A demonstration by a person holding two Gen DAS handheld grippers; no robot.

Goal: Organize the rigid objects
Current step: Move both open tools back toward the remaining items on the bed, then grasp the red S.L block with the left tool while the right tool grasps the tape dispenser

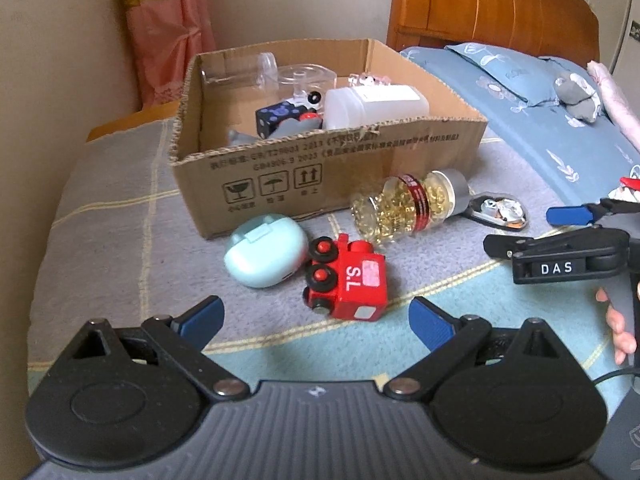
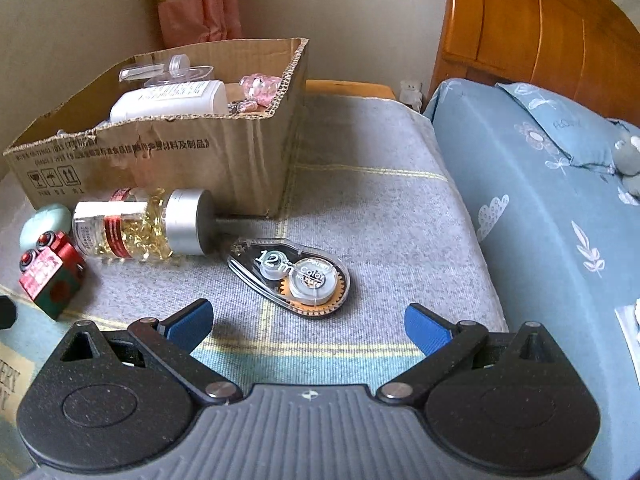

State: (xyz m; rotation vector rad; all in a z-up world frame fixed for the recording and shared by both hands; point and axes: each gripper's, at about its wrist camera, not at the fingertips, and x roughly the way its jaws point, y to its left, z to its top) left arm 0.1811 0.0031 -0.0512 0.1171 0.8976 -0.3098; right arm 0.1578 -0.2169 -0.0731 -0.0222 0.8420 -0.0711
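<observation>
Both claws hang spread and empty over the grey blanket (image 2: 380, 200). The left claw (image 1: 316, 316) faces the red train (image 1: 346, 280), which lies on its side just near of the box (image 1: 320, 160), with the mint case (image 1: 262, 250) touching or almost touching its left. The right claw (image 2: 308, 322) faces the tape dispenser (image 2: 290, 276), flat on the blanket right of the pill bottle (image 2: 140, 226) (that bottle lies on its side against the box front).

My read: this is the pick-up stage, four loose things left outside, several already in the box. Next for the left claw, I'd say: drop forward, straddle the train's body and close. For the right: the dispenser is low and flat, so the pads must come right down to the blanket, a likely slip.

Hard to tell: the clear plastic pieces in the box blur together, the near wall hides its floor, and the right claw (image 1: 568, 216) is cut off at the left view's edge.
</observation>
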